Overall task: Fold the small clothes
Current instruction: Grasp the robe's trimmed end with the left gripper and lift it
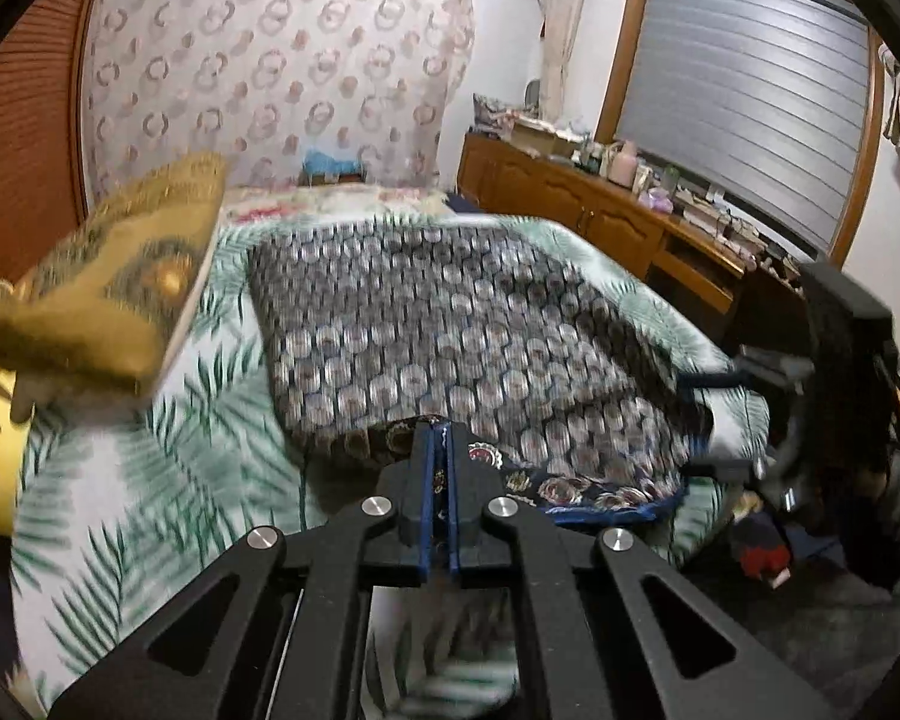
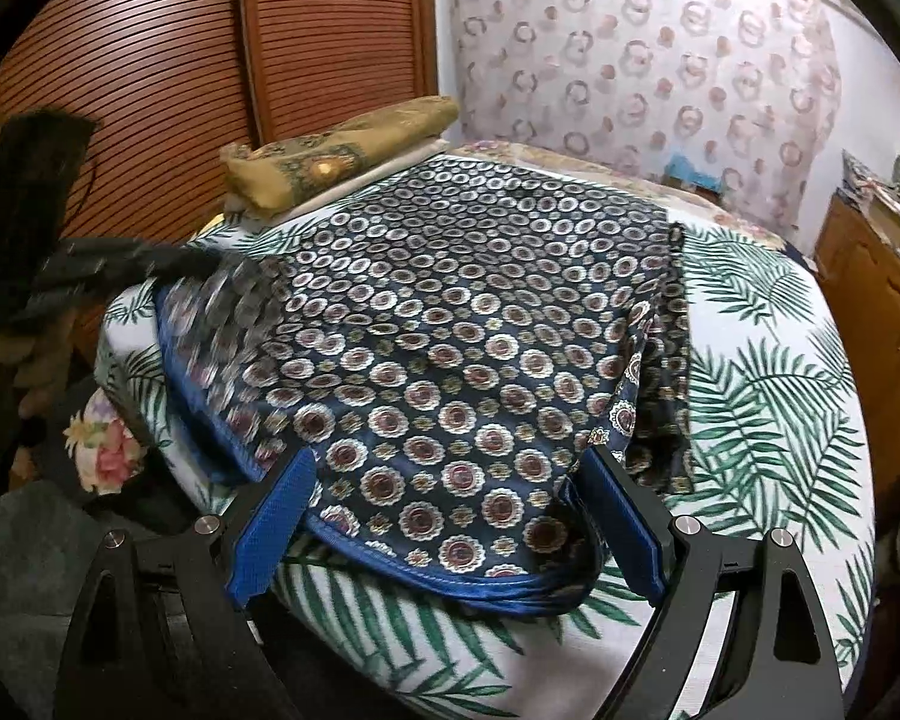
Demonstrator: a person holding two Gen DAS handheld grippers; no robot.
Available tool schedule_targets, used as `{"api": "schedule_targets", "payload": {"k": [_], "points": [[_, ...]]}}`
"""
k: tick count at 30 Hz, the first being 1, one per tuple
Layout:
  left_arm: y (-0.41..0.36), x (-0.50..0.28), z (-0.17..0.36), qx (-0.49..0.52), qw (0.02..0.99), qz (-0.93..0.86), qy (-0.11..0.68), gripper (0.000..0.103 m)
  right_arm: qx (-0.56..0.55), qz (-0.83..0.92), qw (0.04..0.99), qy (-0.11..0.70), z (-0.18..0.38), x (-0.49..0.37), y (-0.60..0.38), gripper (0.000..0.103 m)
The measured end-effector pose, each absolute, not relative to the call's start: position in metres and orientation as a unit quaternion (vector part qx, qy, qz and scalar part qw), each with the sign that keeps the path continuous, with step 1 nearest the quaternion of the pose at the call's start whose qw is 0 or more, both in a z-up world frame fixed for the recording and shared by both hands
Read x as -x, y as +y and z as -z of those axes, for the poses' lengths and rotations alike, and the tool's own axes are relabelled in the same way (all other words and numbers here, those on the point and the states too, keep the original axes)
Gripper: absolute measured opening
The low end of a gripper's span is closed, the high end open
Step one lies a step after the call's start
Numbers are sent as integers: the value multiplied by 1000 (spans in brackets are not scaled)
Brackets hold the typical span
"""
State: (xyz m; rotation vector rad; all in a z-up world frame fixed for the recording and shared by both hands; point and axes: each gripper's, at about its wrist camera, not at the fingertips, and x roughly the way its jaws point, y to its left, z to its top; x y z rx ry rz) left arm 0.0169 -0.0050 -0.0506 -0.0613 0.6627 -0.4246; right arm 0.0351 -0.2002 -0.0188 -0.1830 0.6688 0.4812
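Navy medallion-print cloth (image 2: 450, 324) mid-fold: left gripper (image 1: 442, 438) pinching its edge, right gripper (image 2: 450, 480) gaping wide, needing regrasp.

Left wrist view low over the bed (image 1: 120, 468), facing the window wall, right wrist view beside, both sharing the patterned cloth (image 2: 450, 324)

Motion blur smears the patterned cloth (image 1: 450, 336).

Navy ring-patterned cloth (image 2: 450, 324), green palm-leaf sheet (image 2: 768, 396), gold cushion (image 2: 342, 150)
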Motion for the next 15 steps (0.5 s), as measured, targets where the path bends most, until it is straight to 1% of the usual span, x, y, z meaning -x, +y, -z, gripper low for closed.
{"api": "schedule_targets", "payload": {"k": [5,11,15], "points": [[-8,-45,41,31,928,200,312,4,94,-241,910,324,16,-32,-196,90],[-11,-58,41,31,930,196,311,4,107,-225,920,303,4,-21,-198,90],[-10,-64,39,35,931,193,308,4,93,-232,922,297,-3,-18,-207,90]]}}
